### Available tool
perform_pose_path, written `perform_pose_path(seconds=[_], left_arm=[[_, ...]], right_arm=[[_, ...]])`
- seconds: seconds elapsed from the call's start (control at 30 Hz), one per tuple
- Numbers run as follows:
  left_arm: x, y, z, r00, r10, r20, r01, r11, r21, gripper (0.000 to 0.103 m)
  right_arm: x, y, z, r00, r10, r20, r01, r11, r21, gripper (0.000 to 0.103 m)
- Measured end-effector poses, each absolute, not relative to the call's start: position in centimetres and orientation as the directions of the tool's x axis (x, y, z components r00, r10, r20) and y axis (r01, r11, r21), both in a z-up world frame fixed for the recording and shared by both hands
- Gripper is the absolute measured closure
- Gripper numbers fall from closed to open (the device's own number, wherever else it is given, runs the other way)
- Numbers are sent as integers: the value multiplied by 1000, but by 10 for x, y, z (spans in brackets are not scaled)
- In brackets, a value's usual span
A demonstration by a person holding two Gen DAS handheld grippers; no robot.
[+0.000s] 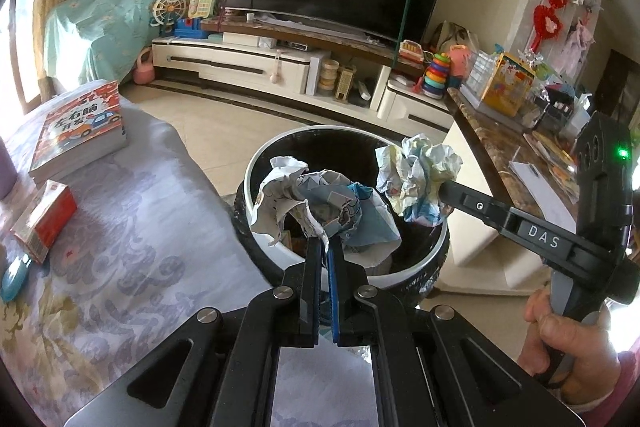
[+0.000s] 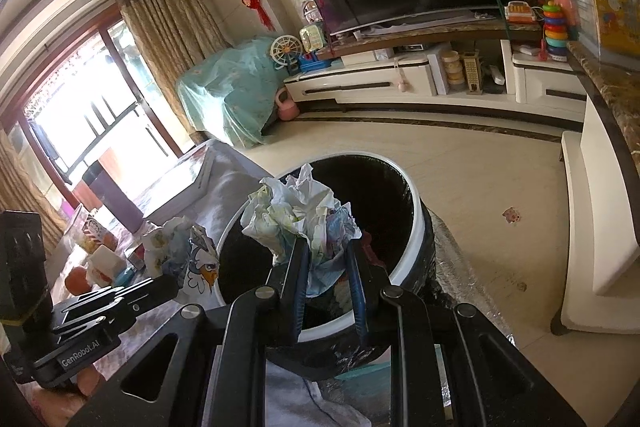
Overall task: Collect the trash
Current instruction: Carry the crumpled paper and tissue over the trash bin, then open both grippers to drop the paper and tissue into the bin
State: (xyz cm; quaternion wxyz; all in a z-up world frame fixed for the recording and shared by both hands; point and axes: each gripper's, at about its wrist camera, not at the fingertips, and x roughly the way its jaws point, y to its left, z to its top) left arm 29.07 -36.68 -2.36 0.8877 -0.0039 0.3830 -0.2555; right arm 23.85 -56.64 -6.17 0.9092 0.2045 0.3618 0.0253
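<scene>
A round trash bin (image 1: 256, 183) with a white rim and black inside stands on the floor beside the table; it also shows in the right wrist view (image 2: 412, 219). My left gripper (image 1: 327, 243) is shut on a crumpled printed paper (image 1: 320, 199) and holds it over the bin's near rim. My right gripper (image 2: 329, 255) is shut on a second crumpled paper ball (image 2: 296, 215) above the bin's opening. That ball (image 1: 418, 175) and the right gripper (image 1: 442, 193) show in the left wrist view at the bin's right side. The left gripper's paper (image 2: 180, 255) shows at left in the right wrist view.
A table with a patterned cloth (image 1: 120, 247) lies left of the bin, holding a book (image 1: 80, 135), a red box (image 1: 44, 219) and a teal object (image 1: 14, 277). A marble counter (image 1: 500, 147) with clutter is at right. TV stand (image 1: 260, 63) stands across the tiled floor.
</scene>
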Motion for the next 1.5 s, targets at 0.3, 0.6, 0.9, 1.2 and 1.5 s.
perform_pose_path(seconds=[0.3, 0.6, 0.9, 1.2, 1.5], left_arm=[[299, -376, -25, 574, -454, -682, 454, 869, -196, 101], [304, -385, -27, 569, -449, -689, 458, 869, -189, 101], [315, -391, -30, 559, -440, -703, 458, 870, -181, 101], [324, -402, -31, 551, -432, -714, 459, 871, -172, 101], [332, -412, -34, 544, -425, -723, 466, 870, -161, 101]], right_arm=[[251, -569, -63, 730, 186, -657, 106, 920, 378, 84], [255, -569, -64, 730, 181, -659, 109, 921, 374, 84], [263, -573, -68, 723, 174, -668, 116, 923, 366, 84], [271, -575, -70, 714, 170, -679, 118, 927, 356, 84], [277, -577, -74, 705, 163, -690, 124, 930, 346, 84]])
